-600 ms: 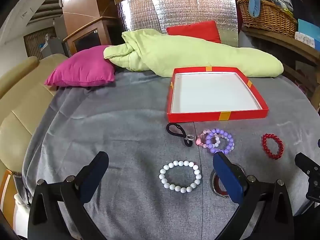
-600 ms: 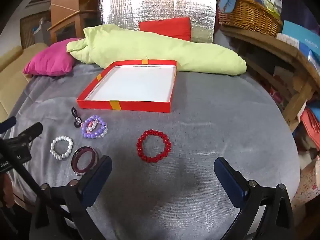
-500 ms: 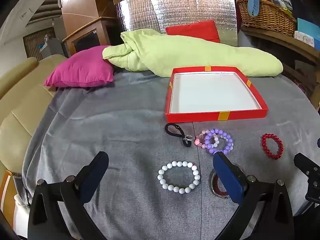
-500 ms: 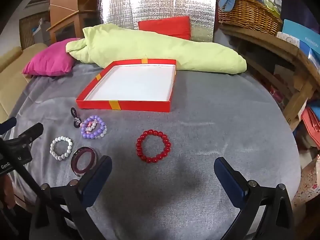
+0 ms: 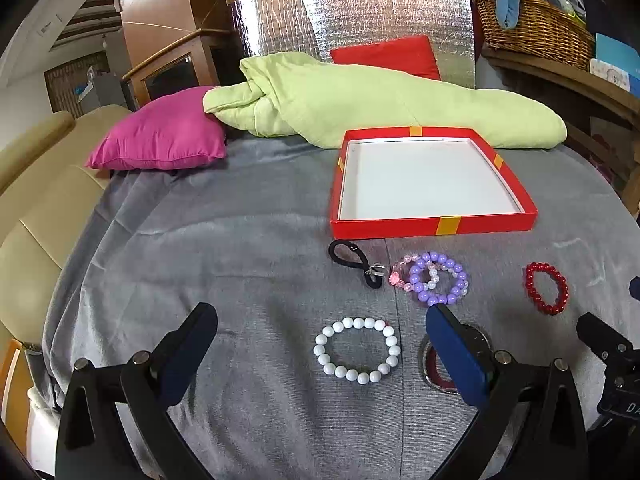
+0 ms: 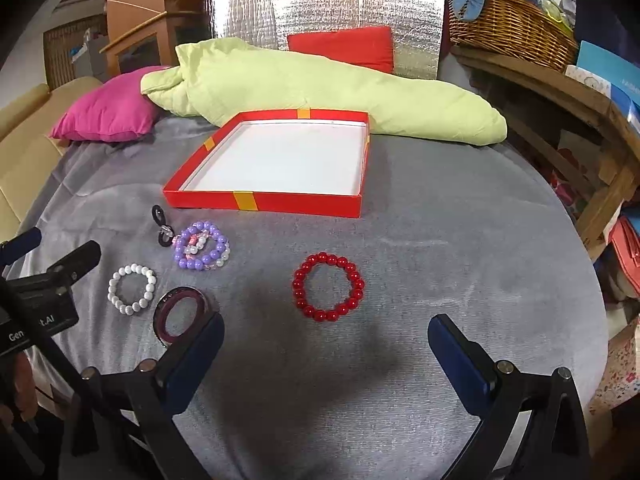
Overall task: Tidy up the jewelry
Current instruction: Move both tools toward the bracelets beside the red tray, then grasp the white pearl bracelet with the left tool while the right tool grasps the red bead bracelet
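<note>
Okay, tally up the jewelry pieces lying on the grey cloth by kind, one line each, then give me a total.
Solid single-colour bead bracelets: 2, the white bead bracelet and the red bead bracelet
Bracelets in the purple and pink bead cluster: at least 2, overlapping, exact number unclear
Rigid bangle: 1
Black cord piece: 1
Total: at least 6

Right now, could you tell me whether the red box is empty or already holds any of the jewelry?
Empty. The red box shows only its bare white floor in both views; the bracelets, such as the red bead bracelet, lie outside on the grey cloth.
</note>
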### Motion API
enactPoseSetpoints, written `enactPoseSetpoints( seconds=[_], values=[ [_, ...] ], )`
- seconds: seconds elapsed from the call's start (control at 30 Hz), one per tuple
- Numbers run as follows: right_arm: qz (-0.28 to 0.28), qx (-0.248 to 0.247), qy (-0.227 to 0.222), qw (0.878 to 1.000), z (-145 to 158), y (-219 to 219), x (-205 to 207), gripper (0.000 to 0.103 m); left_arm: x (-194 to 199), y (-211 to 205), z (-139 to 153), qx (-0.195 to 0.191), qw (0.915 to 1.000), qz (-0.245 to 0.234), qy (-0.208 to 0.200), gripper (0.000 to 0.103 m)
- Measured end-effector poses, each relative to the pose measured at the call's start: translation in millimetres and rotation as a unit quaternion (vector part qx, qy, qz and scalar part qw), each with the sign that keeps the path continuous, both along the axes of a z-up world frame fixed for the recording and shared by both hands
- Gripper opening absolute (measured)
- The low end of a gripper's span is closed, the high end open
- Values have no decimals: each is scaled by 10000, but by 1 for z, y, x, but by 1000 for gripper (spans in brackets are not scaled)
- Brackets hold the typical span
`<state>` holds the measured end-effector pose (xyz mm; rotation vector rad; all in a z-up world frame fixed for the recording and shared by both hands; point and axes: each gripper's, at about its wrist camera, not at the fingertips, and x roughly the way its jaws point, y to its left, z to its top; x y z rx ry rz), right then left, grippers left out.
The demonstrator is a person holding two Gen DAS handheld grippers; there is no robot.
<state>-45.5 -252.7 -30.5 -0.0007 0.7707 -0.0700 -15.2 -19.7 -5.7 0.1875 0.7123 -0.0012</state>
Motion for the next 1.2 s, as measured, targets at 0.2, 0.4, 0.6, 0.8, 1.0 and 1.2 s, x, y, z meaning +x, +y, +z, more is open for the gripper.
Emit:
enactPoseSetpoints(
  seconds=[0.2,0.4,0.6,0.8,1.0,1.2],
  values=[
    [-131,-338,171,9992,-1,-4,8,103,3,7,-1,-49,9999,61,78,103],
    [-141,-275,157,9994,0,-5,4,103,6,3,-7,37,9998,46,181,103],
    [-123,-240,293,9992,1,-9,4,103,7,-1,-10,43,9997,23,237,103],
    [-168,-283,189,9993,1,-8,4,103,9,2,-9,20,9996,7,286,103],
    [-204,-354,144,9991,0,-7,5,103,11,6,-10,-88,9992,-35,394,103],
    [-399,-186,274,9987,-4,-28,13,101,32,36,-16,-491,9952,4,851,103]
  ],
)
